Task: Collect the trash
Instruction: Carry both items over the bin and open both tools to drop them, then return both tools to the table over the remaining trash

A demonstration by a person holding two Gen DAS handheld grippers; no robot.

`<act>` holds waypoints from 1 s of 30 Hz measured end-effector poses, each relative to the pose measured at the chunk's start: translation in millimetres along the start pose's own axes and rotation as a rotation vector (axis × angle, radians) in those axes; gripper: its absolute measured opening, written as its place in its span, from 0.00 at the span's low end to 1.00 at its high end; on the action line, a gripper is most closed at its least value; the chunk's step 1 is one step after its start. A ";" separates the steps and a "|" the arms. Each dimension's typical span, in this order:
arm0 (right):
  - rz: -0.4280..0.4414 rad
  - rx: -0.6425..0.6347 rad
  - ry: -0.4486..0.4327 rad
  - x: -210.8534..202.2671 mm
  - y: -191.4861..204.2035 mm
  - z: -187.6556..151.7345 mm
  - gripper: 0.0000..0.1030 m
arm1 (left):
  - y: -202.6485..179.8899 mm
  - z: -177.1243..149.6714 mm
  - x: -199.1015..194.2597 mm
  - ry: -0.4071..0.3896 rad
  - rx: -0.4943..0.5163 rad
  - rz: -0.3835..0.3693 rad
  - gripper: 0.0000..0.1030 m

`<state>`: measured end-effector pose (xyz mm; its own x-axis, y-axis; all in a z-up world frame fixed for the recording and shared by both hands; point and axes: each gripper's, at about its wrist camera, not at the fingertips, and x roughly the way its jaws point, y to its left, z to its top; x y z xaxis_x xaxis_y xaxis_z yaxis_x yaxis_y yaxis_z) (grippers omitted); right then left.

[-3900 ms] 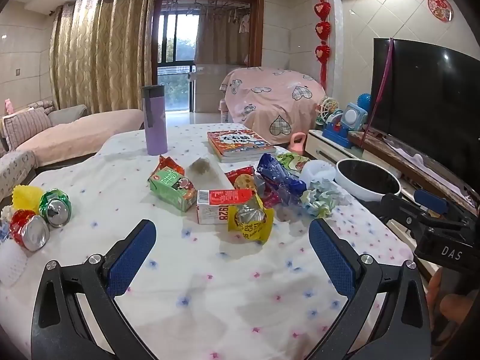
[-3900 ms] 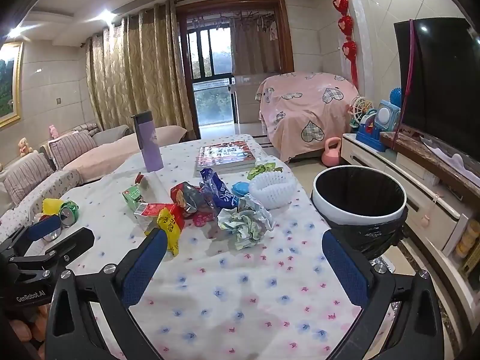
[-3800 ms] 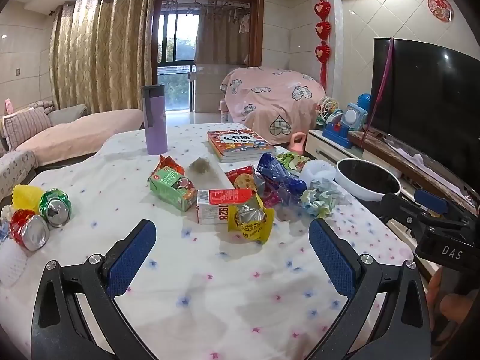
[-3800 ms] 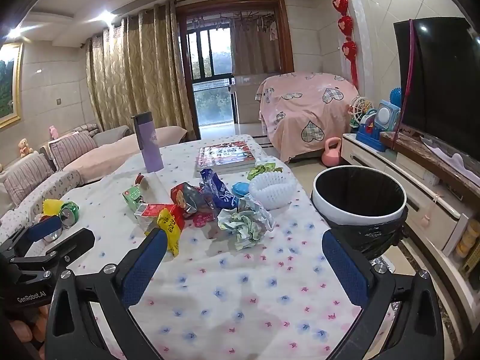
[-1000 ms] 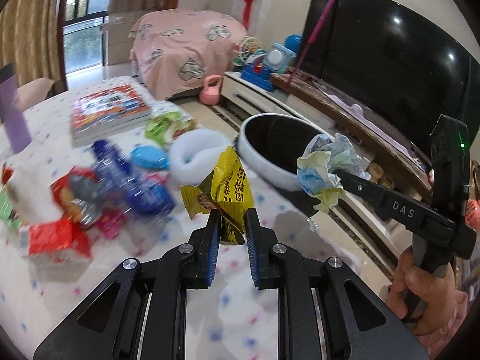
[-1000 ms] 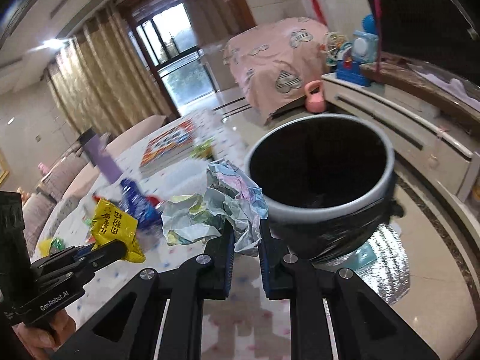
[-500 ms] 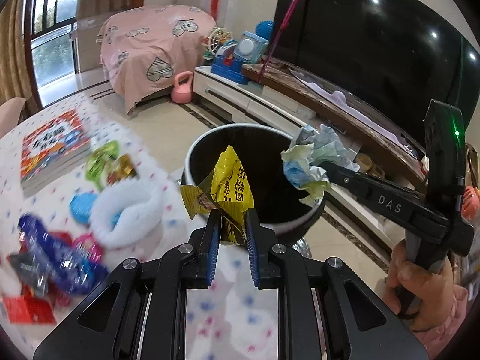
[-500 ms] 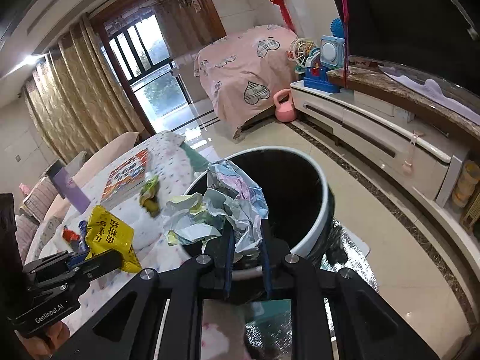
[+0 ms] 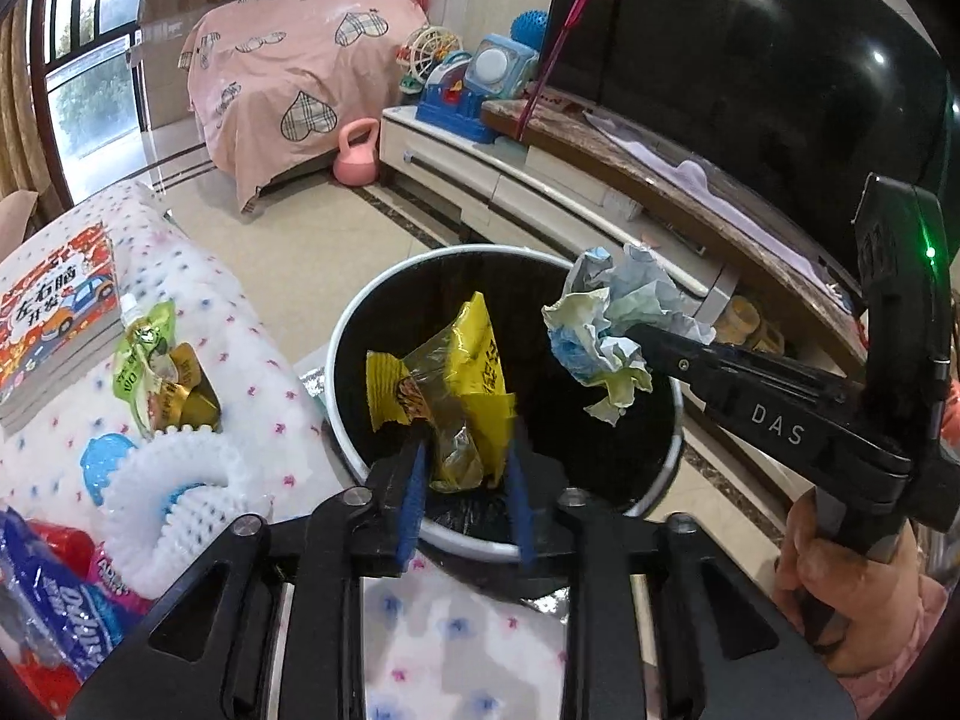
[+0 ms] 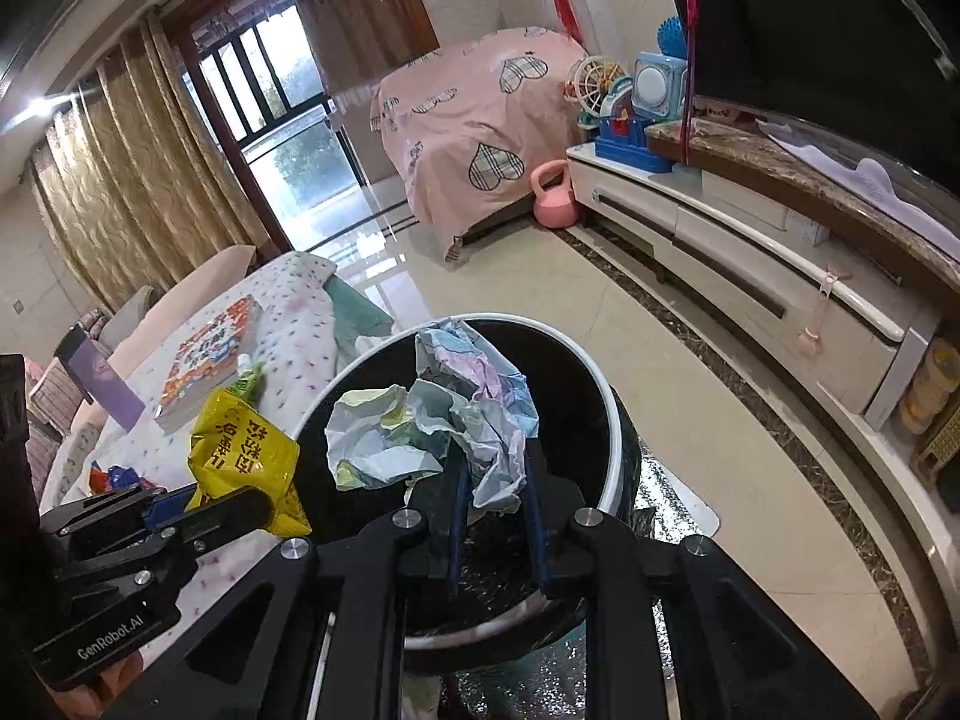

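1. Left gripper [image 9: 465,474]: one; jaws opening above the bin [image 9: 348,336], the yellow snack wrapper [image 9: 462,384] loose between them, not yet dropped.
2. Right gripper [image 10: 495,507]: one; jaws nearly closed, pinching the crumpled paper ball [image 10: 432,420] over the bin mouth.
3. Bin: one, black-lined; contents could not be made out.
4. Progress: early, by judgement. On the table [image 9: 240,324] remained one green pouch [image 9: 141,354], one white foam net [image 9: 174,498] and one blue wrapper [image 9: 54,606].

Pink kettlebell [image 9: 358,154] on tiled floor, heart-patterned pink cover [image 9: 288,66] behind, black television [image 9: 750,60], children's book [image 9: 54,312] on dotted tablecloth [image 9: 240,330]
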<state>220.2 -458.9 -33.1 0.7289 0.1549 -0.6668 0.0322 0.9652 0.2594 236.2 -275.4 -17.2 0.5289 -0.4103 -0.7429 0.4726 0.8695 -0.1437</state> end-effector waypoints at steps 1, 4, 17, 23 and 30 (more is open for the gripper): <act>0.001 -0.002 0.007 3.0 -0.7 0.4 0.19 | 0.2 -0.9 1.4 0.005 -0.003 0.004 0.41; -0.004 0.000 0.029 11.7 -2.6 1.7 0.38 | 2.8 -2.7 0.8 0.008 -0.012 -0.001 0.55; 0.043 0.056 -0.030 -11.3 -3.5 -8.0 0.82 | 21.8 -42.9 -48.6 -0.052 -0.077 0.018 0.73; 0.085 0.075 -0.055 -28.2 13.5 -26.1 0.89 | 40.5 -75.7 -76.5 -0.060 -0.129 0.037 0.73; 0.140 0.062 -0.047 -38.0 45.1 -50.4 0.89 | 64.1 -110.5 -107.5 -0.073 -0.179 0.073 0.73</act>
<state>159.4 -410.6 -31.3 0.7604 0.2754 -0.5881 -0.0306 0.9198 0.3912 131.7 -145.2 -18.8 0.6100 -0.3579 -0.7070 0.3020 0.9298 -0.2102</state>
